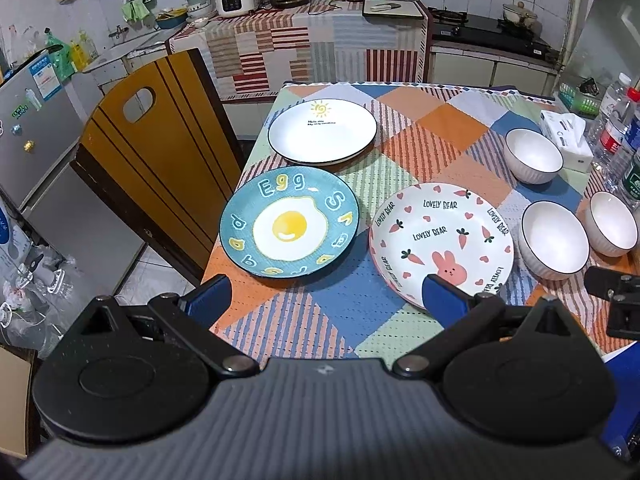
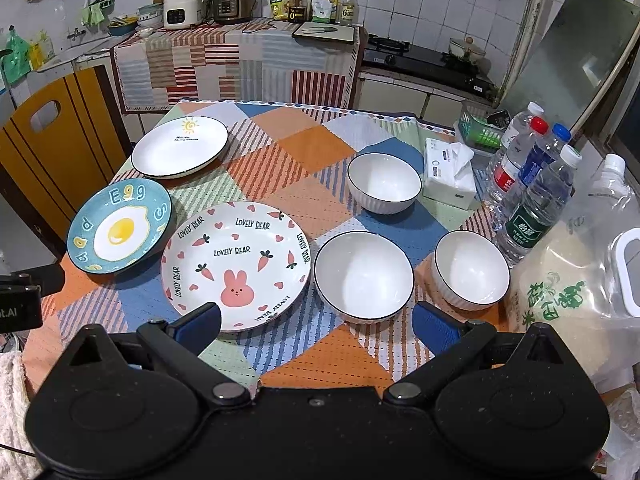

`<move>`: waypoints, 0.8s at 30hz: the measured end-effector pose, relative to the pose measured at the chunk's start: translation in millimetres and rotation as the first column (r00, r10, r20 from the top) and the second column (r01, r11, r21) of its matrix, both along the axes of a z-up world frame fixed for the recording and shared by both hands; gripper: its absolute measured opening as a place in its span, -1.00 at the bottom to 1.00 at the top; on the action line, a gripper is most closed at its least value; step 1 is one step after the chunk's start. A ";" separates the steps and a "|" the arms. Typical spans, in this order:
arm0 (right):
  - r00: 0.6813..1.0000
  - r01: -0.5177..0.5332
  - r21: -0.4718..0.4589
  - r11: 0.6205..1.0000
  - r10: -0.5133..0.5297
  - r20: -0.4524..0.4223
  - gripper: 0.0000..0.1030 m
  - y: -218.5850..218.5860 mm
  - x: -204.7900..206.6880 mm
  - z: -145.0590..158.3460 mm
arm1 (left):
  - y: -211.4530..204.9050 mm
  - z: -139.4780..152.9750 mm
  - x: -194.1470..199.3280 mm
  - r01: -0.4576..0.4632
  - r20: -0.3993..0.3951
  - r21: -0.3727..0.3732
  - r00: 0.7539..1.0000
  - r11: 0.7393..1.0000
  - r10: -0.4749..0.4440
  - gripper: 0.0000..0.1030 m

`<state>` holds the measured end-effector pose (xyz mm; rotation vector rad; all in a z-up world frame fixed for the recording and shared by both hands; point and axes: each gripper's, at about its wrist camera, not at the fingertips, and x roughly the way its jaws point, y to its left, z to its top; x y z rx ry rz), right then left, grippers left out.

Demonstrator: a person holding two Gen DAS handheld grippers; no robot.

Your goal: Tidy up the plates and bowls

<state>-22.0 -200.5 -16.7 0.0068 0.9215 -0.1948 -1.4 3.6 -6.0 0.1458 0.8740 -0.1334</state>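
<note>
Three plates lie apart on the checked tablecloth: a white sun plate [image 1: 322,132] [image 2: 180,147] at the far left, a blue egg plate [image 1: 289,222] [image 2: 119,228] at the near left, and a pink rabbit plate [image 1: 440,240] [image 2: 236,262] in the middle. Three white bowls stand upright to the right: a far one [image 1: 534,155] [image 2: 384,182], a near middle one [image 1: 554,240] [image 2: 363,274] and a rightmost one [image 1: 613,229] [image 2: 471,267]. My left gripper [image 1: 326,300] is open and empty above the near table edge. My right gripper [image 2: 316,326] is open and empty, also near the front edge.
A tissue box [image 2: 448,174], several water bottles [image 2: 536,184] and a bag of rice [image 2: 576,300] crowd the table's right side. A wooden chair [image 1: 152,152] stands at the left. A counter [image 2: 240,64] with appliances runs behind the table.
</note>
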 end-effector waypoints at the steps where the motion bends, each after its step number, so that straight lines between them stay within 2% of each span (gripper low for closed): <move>1: 1.000 0.000 -0.003 1.000 0.000 0.000 0.99 0.1 0.1 -0.4 | -0.1 -0.1 0.0 0.003 -0.001 -0.003 1.000 1.000 -0.003 1.00; 11: 1.000 -0.004 -0.008 1.000 0.004 0.000 0.99 0.5 1.4 -2.5 | -0.9 1.0 -1.2 0.014 0.008 -0.007 1.000 1.000 -0.014 0.99; 18: 1.000 -0.010 -0.009 1.000 0.010 0.007 0.99 1.1 -0.1 -2.5 | 8.9 1.6 -0.1 -0.032 0.008 -0.039 0.999 0.999 0.032 0.95; 24: 1.000 -0.016 -0.012 1.000 0.017 0.007 0.99 2.0 0.4 -2.8 | 8.8 -0.1 -1.2 -0.022 0.011 -0.045 1.000 0.999 0.022 0.94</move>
